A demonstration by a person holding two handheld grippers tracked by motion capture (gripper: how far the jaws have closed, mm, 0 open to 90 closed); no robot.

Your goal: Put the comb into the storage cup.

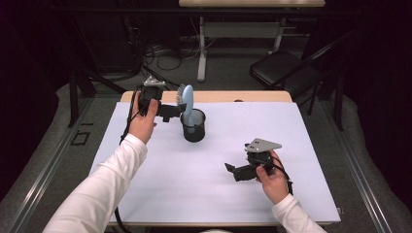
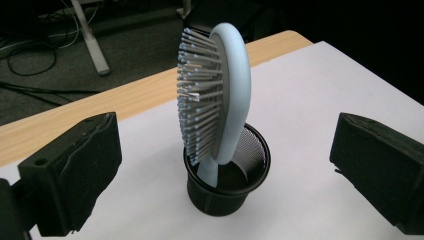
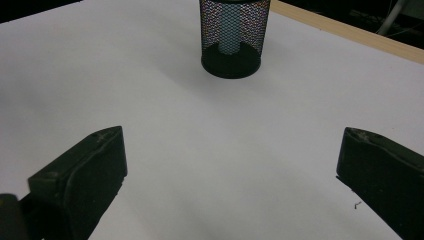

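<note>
A light-blue hairbrush [image 1: 188, 103] [image 2: 225, 95] stands handle-down in a black mesh cup [image 1: 193, 127] [image 2: 227, 187] at the back middle of the white-covered table [image 1: 291, 145]. My left gripper [image 1: 176, 109] [image 2: 225, 137] is open just left of the brush head, its jaws wide apart on either side of brush and cup without touching them. My right gripper [image 1: 232, 170] [image 3: 230, 142] hovers open and empty low over the sheet at the front right, pointing toward the cup [image 3: 231, 40]. The brush handle [image 3: 227, 30] shows through the mesh.
A wooden table edge [image 1: 243, 96] [image 2: 125, 95] shows beyond the white sheet. Past the table, on the floor, are a black chair [image 1: 282, 65], another table's legs [image 1: 201, 48] and cables [image 1: 160, 53].
</note>
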